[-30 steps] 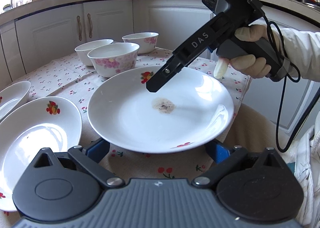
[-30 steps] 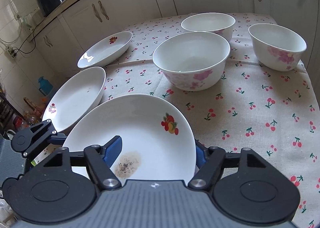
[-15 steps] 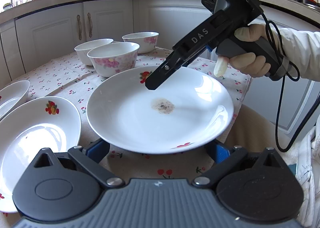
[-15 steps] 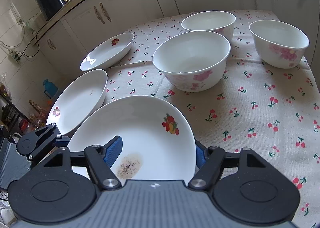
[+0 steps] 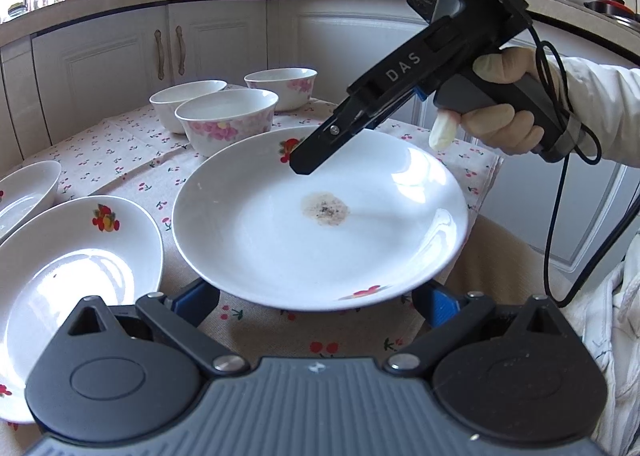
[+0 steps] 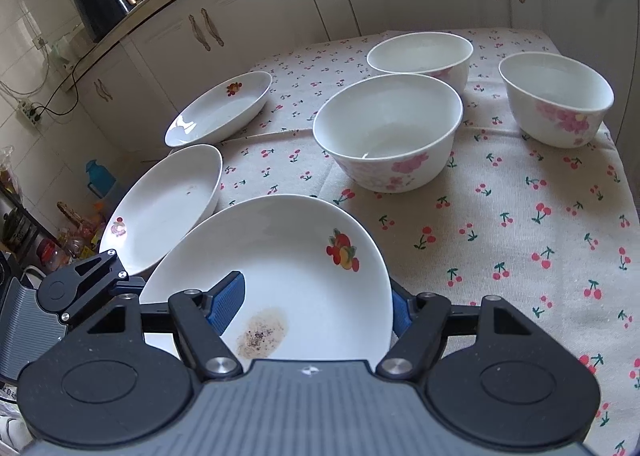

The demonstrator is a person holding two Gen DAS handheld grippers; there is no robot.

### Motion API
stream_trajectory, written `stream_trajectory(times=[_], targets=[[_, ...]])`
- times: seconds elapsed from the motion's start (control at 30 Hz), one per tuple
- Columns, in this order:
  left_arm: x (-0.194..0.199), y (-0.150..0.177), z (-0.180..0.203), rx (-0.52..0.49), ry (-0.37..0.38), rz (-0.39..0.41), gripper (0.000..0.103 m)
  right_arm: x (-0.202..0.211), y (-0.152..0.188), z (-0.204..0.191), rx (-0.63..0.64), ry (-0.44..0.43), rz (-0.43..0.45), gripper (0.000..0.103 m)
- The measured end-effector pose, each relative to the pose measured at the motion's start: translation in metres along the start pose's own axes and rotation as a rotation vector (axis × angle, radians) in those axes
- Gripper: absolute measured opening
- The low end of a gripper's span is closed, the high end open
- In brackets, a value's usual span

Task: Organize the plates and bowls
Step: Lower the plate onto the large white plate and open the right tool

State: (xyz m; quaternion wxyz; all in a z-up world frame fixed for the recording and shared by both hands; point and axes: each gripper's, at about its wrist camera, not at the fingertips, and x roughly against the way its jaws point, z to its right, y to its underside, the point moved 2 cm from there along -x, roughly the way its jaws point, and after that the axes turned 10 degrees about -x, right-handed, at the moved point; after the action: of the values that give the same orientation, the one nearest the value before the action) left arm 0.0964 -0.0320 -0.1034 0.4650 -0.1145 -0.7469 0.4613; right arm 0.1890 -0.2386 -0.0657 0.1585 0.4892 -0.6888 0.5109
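Nothing has shifted since a second ago. Your right tool point(image 6: 316, 304) stands half-open astride the rim of the stained white fruit-print plate point(image 5: 280, 240), just before the pink-flowered white bowl point(image 5: 226, 119), probably ready to clamp. Your left tool's point(image 5: 316, 300) wide-spread fingers vanish beneath that plate, so you cannot tell its grip.

White plate point(image 5: 320, 240), perhaps 2 fruit motifs
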Motion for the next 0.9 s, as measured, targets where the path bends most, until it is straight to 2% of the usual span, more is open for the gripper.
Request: stream_trajectory(times=[0.53,0.9], targets=[[0.017,-0.005,-0.003,0.021,-0.012,0.007,0.101,0.007,-0.005,-0.018,0.025,0.001,0.001,0.077],[0.053,0.002,-0.028,0.044,-0.095,0.006,0.101,-0.013,-0.024,-0.062,0.113,-0.032,-0.012,0.077]])
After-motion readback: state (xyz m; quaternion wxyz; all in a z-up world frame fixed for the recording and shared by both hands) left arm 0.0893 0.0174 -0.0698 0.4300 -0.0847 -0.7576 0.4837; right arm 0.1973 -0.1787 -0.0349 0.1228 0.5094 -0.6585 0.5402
